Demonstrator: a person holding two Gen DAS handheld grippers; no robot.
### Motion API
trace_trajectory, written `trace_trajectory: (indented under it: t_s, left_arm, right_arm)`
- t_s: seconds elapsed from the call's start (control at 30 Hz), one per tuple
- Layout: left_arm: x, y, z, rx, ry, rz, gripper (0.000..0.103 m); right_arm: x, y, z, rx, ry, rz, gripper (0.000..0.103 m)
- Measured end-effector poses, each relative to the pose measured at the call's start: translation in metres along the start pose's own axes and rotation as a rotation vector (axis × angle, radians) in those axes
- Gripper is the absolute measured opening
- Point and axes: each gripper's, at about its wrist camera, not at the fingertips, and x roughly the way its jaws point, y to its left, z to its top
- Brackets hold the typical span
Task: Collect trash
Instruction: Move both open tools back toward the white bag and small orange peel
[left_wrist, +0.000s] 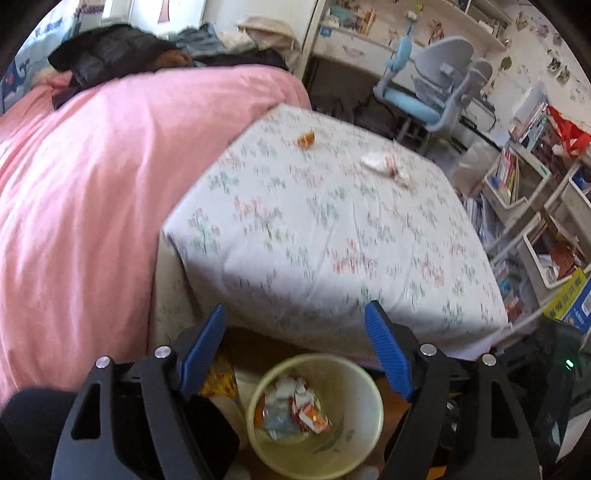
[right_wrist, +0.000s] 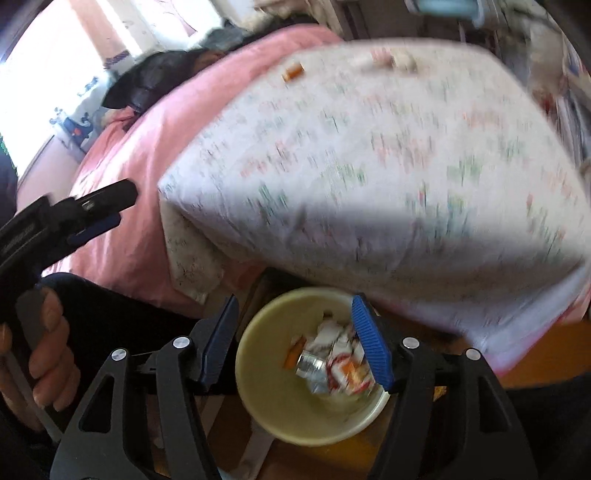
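Note:
A pale yellow trash bin (left_wrist: 365, 439) stands on the floor at the foot of the bed and holds several crumpled wrappers (left_wrist: 295, 408). It also shows in the right wrist view (right_wrist: 258, 373). My left gripper (left_wrist: 295, 314) is open and empty above the bin. My right gripper (right_wrist: 293, 302) is open and empty right over the bin. On the floral sheet (left_wrist: 314, 240) lie an orange wrapper (left_wrist: 306, 139) and a crumpled white tissue (left_wrist: 386, 165). Both show blurred in the right wrist view, the wrapper (right_wrist: 293, 71) and the tissue (right_wrist: 384, 61).
A pink duvet (left_wrist: 92, 177) covers the bed's left side, with dark clothes (left_wrist: 110, 51) at its far end. A blue desk chair (left_wrist: 424, 85) and shelves of books (left_wrist: 524, 184) stand to the right. The left gripper (right_wrist: 66, 218) shows at the right view's left edge.

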Motion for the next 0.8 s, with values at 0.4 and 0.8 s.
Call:
trace_trajectory:
  t_s: [0.4, 0.8]
  left_arm:
    - [0.042, 0.001, 0.099, 0.045, -0.086, 0.069, 0.080]
    - [0.144, -0.018, 0.176, 0.126, -0.014, 0.082, 0.080]
  right_arm:
    - [-0.031, -0.021, 0.144, -0.169, -0.227, -0.086, 0.075]
    - [0.063, -0.114, 0.249, -0.002, -0.191, -0.132, 0.075]
